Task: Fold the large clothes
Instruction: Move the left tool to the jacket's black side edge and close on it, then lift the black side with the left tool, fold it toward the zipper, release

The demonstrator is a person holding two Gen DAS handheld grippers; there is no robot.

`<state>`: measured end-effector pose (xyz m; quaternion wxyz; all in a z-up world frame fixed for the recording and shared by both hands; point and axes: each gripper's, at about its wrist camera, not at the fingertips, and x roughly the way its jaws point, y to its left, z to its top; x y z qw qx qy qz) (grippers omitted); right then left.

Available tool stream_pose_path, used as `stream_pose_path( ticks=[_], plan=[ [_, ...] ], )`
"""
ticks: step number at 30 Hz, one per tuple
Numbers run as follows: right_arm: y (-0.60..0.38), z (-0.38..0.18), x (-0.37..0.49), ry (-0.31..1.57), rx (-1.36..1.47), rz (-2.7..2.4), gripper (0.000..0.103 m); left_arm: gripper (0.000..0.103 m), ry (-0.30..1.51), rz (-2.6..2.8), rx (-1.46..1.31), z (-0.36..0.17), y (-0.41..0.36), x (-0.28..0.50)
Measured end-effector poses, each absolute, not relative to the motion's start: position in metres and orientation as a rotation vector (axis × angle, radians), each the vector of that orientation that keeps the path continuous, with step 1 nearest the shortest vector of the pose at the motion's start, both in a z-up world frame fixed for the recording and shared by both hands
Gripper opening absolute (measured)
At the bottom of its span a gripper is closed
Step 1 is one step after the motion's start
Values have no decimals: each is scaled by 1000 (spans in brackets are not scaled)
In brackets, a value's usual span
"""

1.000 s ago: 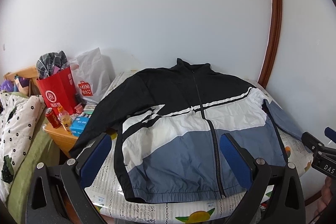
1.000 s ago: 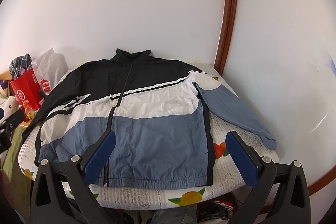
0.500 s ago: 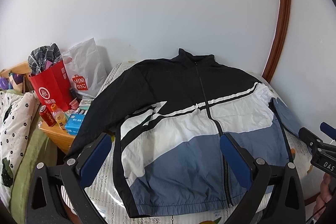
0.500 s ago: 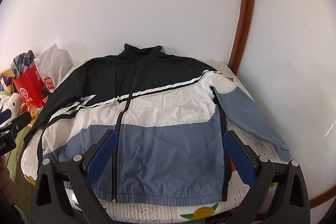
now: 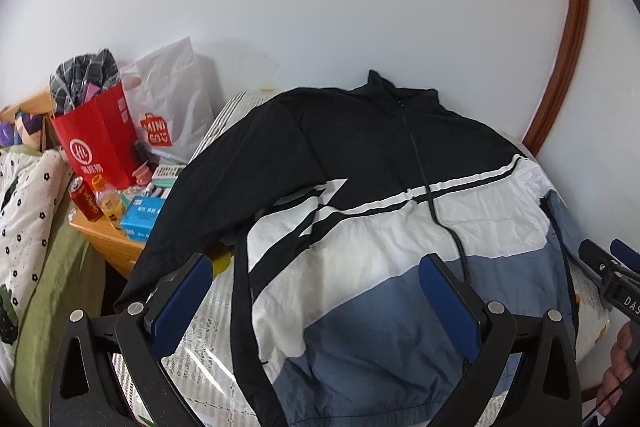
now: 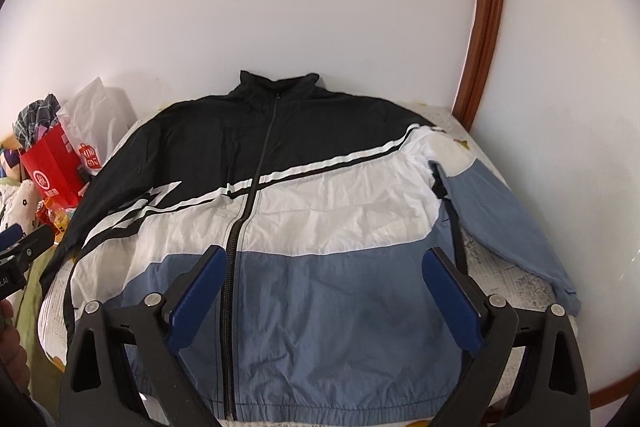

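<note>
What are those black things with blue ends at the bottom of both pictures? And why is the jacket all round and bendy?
Those are two claws, and a person holds one in each hand. Each claw carries a small camera that looks out along its two fingers. One picture comes from the left claw, the other from the right claw. The lens sees very wide, so straight things look curved.

A zipped jacket, black, white and blue, lies spread flat on a bed, sleeves out to the sides. Beside the bed stand a red bag and a white bag.

Both claws are open and hold nothing; the right one's jaws have just been closing a little. The job is folding the jacket, and no fold is made yet.
</note>
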<state>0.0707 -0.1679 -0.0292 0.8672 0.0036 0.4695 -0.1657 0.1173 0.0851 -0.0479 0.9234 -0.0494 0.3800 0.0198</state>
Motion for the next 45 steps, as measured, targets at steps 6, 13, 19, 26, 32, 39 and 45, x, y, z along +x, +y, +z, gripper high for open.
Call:
stream_pose_path(
  ticks=[6, 13, 19, 26, 32, 39, 45],
  plan=[
    [-167, -46, 87, 963, 36, -316, 93, 103, 850, 78, -161, -79, 118, 132],
    [-160, -69, 104, 992, 10, -312, 93, 103, 897, 164, -192, -118, 157, 142],
    [-156, -97, 122, 1051, 23, -313, 93, 100, 931, 237, -174, -141, 185, 146],
    [-145, -111, 135, 1064, -6, -293, 93, 97, 907, 310, -56, -155, 201, 161],
    [-145, -120, 146, 1080, -11, -299, 93, 79, 941, 319, -12, -174, 204, 179],
    [-153, -128, 156, 1092, -12, -314, 93, 17, 928, 316, -25, -177, 208, 190],
    [-166, -125, 160, 1083, 7, -309, 93, 7, 910, 319, -65, -158, 210, 198]
  ],
)
